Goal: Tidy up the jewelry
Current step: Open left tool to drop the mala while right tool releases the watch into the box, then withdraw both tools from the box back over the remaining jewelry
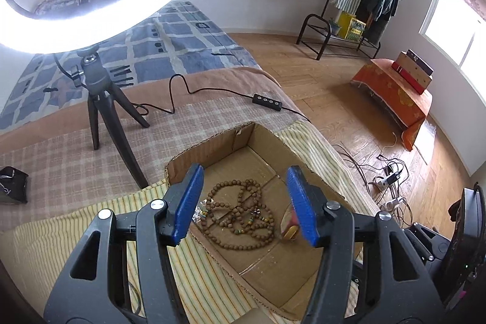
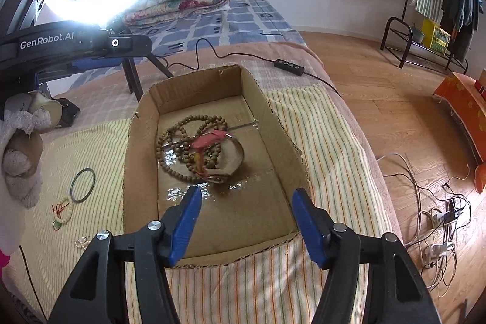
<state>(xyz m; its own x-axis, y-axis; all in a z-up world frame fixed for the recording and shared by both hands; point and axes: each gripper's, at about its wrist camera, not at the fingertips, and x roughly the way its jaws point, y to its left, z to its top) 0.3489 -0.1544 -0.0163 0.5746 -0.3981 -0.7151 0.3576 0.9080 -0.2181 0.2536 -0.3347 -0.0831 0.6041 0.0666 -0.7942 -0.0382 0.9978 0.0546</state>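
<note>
Cardboard is framing the left wrist view: the open box (image 1: 258,148) is sitting on a striped cloth (image 1: 91,220), and the wooden bead strand (image 1: 240,214) is lying coiled on its floor directly ahead of and below the left gripper (image 1: 246,202), whose blue pads are standing spread with nothing between them; the right pad is hiding most of a reddish item (image 1: 288,228). From the right wrist, the right gripper (image 2: 246,220) is likewise hanging spread and empty over the box's near end, the beads lying farther ahead beside a clear bangle (image 2: 234,160) with a red tassel (image 2: 209,138). Outside the box, left of it, a dark ring (image 2: 82,185) and pale bracelet (image 2: 62,213) are waiting, nearer the left hand; a small pale piece beyond them is too tiny to identify.
</note>
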